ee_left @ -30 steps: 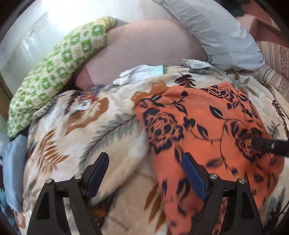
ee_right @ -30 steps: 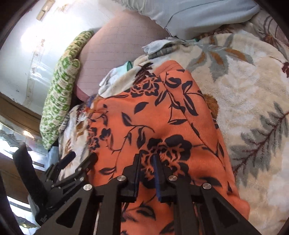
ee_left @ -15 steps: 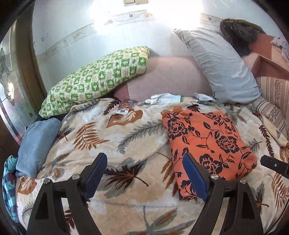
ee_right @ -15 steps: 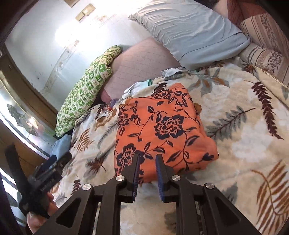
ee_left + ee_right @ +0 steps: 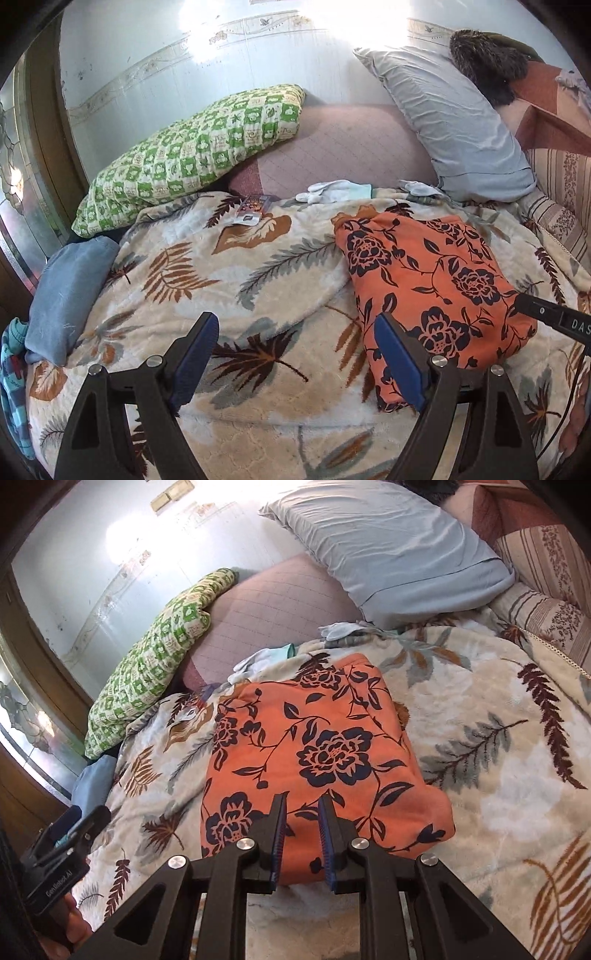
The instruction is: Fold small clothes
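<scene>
A folded orange garment with dark blue flowers lies on the leaf-patterned blanket; it also shows in the right wrist view. My left gripper is wide open and empty, held above the blanket to the left of the garment's near edge. My right gripper is slightly open and empty, just above the garment's near edge. Its tip shows at the right in the left wrist view.
A green checked pillow, a pink cushion and a grey pillow line the wall. White gloves and a small packet lie at the blanket's far edge. Blue cloth lies at the left.
Both grippers have pulled back and up from the garment. The right gripper has let go of the fabric and opened a little. The garment now lies folded.
</scene>
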Demonstrator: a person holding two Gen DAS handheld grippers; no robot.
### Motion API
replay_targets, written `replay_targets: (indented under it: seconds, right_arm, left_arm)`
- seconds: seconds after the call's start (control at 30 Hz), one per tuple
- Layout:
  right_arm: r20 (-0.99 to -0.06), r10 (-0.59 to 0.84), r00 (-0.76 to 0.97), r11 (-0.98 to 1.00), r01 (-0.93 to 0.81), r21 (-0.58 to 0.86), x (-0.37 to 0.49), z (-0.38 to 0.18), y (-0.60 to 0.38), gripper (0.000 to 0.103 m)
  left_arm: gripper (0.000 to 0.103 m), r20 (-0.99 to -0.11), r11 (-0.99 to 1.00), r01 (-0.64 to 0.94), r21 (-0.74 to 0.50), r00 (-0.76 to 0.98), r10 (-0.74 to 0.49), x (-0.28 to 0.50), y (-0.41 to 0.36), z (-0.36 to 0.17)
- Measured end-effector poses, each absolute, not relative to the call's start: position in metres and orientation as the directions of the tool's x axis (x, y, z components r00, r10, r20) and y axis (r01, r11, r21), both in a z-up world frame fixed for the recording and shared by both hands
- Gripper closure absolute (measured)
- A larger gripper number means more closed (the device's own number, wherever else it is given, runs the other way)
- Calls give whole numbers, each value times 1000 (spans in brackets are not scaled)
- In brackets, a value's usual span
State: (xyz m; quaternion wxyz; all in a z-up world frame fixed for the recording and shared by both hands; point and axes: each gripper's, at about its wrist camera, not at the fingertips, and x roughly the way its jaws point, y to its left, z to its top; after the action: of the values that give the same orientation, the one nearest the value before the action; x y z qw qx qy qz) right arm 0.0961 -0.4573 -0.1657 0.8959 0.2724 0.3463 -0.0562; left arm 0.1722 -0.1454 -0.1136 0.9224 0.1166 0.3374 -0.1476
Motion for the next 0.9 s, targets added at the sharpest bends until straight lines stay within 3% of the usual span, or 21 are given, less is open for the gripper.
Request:
replay_targets:
  seconds: [0.9]
  right_arm:
    - [-648,81,758,840,297,453,105,-173,-465,83]
  left_arm:
    - [17,-677,929,353,110,711,-190,187,-144,-140]
